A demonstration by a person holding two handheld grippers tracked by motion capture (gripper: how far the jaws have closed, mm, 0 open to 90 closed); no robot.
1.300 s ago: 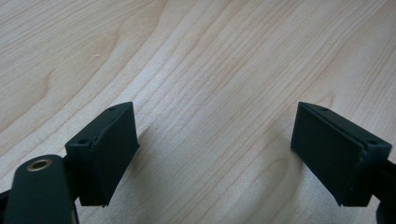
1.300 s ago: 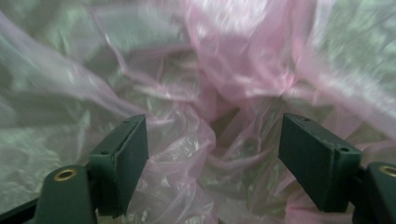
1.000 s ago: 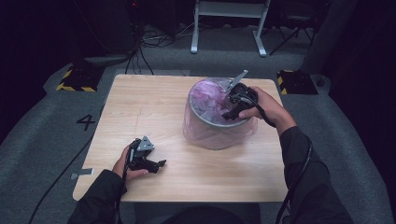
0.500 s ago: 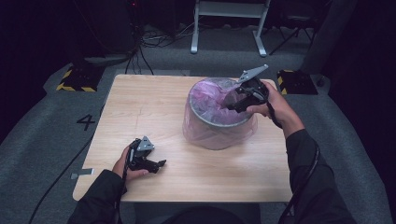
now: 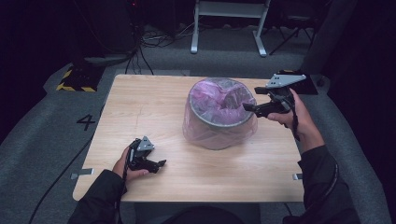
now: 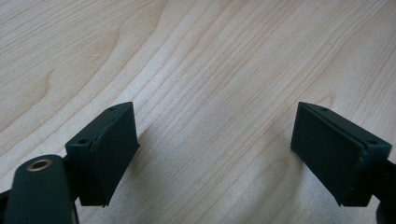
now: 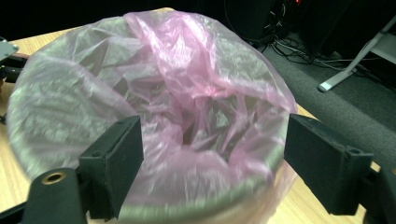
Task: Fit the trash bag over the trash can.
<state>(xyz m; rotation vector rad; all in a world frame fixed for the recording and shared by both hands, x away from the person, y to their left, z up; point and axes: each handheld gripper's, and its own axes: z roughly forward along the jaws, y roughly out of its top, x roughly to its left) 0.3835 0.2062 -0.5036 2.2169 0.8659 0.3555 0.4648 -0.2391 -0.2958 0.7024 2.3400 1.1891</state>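
Note:
A grey round bin (image 5: 219, 133) stands at the middle of the wooden table (image 5: 149, 102). A pink plastic bag (image 5: 217, 100) lines it and folds down over its rim. My right gripper (image 5: 251, 99) hangs just off the bin's right rim and points left at it. Its jaws have just been opening and stand open with nothing between them. In the right gripper view the crumpled bag (image 7: 187, 79) lies beyond the gripper (image 7: 212, 140). My left gripper (image 5: 156, 163) rests low near the table's front left. It (image 6: 215, 135) is open over bare wood.
Behind the table stand the legs of a white metal frame (image 5: 229, 28), with cables (image 5: 154, 39) on the floor. A yellow-and-black striped block (image 5: 74, 79) lies off the back left corner. A "4" (image 5: 86, 122) marks the grey mat at the left.
My right gripper has drawn back from over the bin's mouth, rightward and a little up, to just outside the rim. The left gripper has kept still.

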